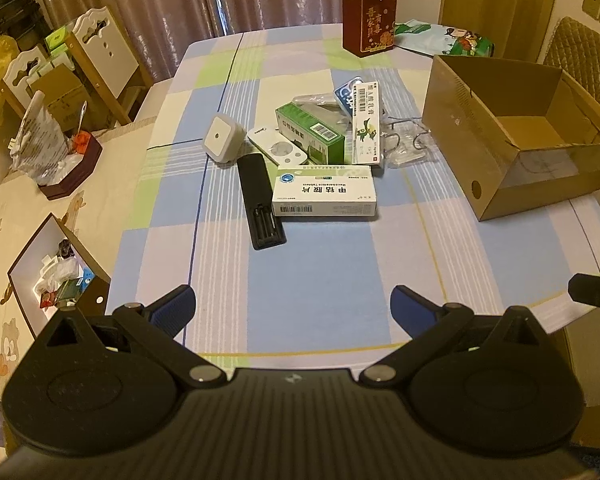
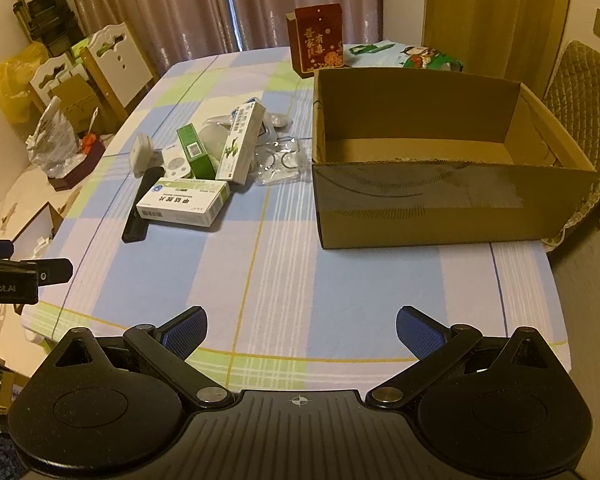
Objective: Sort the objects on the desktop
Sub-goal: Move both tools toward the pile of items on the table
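Observation:
A pile of small objects lies mid-table: a white medicine box [image 1: 325,195] [image 2: 184,203], a black remote [image 1: 260,204] [image 2: 140,208] with its battery bay open, a green box [image 1: 310,132] [image 2: 196,152], a long white tube box [image 1: 366,124] [image 2: 240,144], a white night light [image 1: 222,140] [image 2: 142,154], a white remote [image 1: 274,148] and clear plastic packs [image 2: 278,160]. An open cardboard box [image 1: 512,136] [image 2: 432,192] stands to the right, with nothing seen inside. My left gripper [image 1: 292,308] and right gripper [image 2: 302,330] are both open, empty, above the near table edge.
A dark red upright box [image 1: 370,20] [image 2: 320,38] and a printed bag [image 1: 444,38] [image 2: 400,54] sit at the table's far side. A couch with an opened gift box [image 1: 56,272] and a bag-filled tray [image 1: 60,160] lies left. Chairs stand left and right.

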`<state>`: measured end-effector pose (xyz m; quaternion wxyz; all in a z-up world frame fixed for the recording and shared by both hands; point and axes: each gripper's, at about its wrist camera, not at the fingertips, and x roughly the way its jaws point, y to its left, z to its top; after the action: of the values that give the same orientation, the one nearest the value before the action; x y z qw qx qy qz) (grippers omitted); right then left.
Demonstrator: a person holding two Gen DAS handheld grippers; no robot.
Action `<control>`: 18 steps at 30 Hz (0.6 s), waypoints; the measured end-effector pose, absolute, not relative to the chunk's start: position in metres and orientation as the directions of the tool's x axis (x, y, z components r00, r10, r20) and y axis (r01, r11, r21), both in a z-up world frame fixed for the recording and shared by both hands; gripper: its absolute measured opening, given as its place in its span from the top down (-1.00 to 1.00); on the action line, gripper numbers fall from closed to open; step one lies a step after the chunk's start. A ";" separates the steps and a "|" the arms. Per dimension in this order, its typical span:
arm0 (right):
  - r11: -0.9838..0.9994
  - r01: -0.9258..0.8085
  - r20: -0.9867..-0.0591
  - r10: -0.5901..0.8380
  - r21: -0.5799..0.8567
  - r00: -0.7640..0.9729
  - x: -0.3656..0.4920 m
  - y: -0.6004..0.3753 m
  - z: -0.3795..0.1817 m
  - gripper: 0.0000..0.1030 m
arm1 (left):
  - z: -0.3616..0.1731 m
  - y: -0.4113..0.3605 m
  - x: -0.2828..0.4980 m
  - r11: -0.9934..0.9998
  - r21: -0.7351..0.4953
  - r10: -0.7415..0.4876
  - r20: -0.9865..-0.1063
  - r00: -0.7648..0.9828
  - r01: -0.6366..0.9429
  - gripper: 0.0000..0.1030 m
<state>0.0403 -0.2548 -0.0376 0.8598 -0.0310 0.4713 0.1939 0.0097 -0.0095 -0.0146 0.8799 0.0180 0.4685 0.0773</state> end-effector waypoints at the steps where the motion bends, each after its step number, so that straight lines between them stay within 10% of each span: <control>1: 0.920 -0.368 -0.822 0.311 0.134 0.477 0.041 -0.256 -0.039 -1.00 | -0.015 -0.010 0.010 0.987 0.101 0.152 -0.825 0.545 -0.122 -0.99; 18: 0.898 -0.404 -0.849 0.345 0.174 0.400 0.077 -0.230 -0.065 -1.00 | -0.047 0.044 0.025 0.965 0.150 0.239 -0.843 0.483 -0.217 -0.98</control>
<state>0.0774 -0.2302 -0.0652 0.8362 -0.0295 0.4998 0.2238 0.0250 0.0445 -0.0472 0.8609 0.0115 0.4911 0.1324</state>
